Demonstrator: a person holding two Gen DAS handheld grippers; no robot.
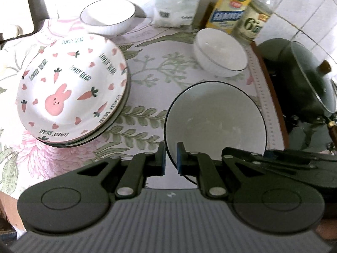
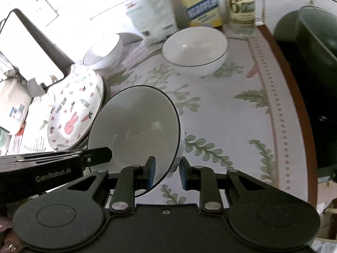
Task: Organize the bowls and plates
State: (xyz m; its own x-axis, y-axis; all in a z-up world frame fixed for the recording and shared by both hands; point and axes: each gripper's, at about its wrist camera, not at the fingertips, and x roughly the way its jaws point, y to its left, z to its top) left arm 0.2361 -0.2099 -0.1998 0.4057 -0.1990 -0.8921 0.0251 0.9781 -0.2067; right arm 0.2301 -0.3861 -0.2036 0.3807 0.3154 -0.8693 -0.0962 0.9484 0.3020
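Straddling the rim of a white, dark-rimmed ceramic bowl [image 2: 134,126], both tongs are at work on the same piece. The right tongs [image 2: 166,171] have one blue pad inside the rim and one outside; a gap shows beside the outer pad, so I cannot tell whether they are clenched or merely bracketing it. The left tongs [image 1: 171,158] sit at the opposite edge of the same bowl [image 1: 214,118], the rim passing between the pads with visible slack, so they look released.

In the right wrist view the bowl appears tipped toward the pile of plates, though whether it is lifted off the floral-cloth surface [image 2: 231,116] or resting on it is unclear. Just beside it stands the pile topped by a white plate printed with a pink rabbit and carrots [image 1: 71,92]. Two more white dark-rimmed bowls wait farther back: one near the bottles [image 1: 220,52], one behind the plates [image 1: 107,16].

The step in hand seems to be collecting bowls into one nest. The next move likely calls for a firm pinch on the rim, a level lift, and setting this bowl into or under another bowl, without knocking the plate pile.
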